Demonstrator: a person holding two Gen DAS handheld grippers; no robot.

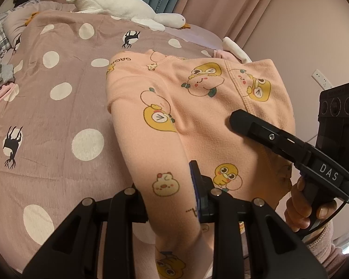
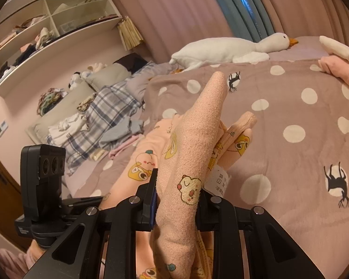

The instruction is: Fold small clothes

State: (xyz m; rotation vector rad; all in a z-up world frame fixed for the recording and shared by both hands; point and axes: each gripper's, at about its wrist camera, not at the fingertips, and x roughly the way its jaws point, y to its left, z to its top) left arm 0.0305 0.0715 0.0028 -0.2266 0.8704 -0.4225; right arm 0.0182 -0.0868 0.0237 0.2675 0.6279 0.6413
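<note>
Gripping: peach fleece garment (image 1: 197, 121) printed with yellow ducks and cream bears, pinched by both tongs at once.
Left gripper (image 1: 174, 197): jaws narrowed onto a fold of the peach cloth at 6 o'clock of the left wrist view; blue pad edge showing against the fabric, cloth draping away toward 12 and 1 o'clock.
Right gripper (image 2: 176, 200): jaws likewise clamped on a bunched ridge of the same garment, at 6 o'clock of the right wrist view; ridge standing up toward 12 o'clock, white care label (image 2: 221, 181) poking out at its right side.
Right gripper from the left camera: black finger marked DAS reaching in from 3 o'clock, tip against the fleece; bare hand (image 1: 304, 207) wrapped on its handle at 4 o'clock, pink sleeve below.
Garment position: lifted partly off the bed, spread over the near right part of the mauve duvet (image 1: 58, 116) with white dots and black deer; far hem lying on the cover.
Plush goose (image 1: 118, 7): white, orange bill, stretched along the far edge of the bed at 12 o'clock, well apart from the garment.
Plaid blanket (image 2: 104, 116): crumpled at 9 o'clock of the right wrist view, beside grey and pink clothes.
Shelf unit (image 2: 46, 28): white, on the wall at 10 o'clock, cluttered.
Curtains (image 2: 169, 11): pink, with a blue panel at 12 o'clock.
</note>
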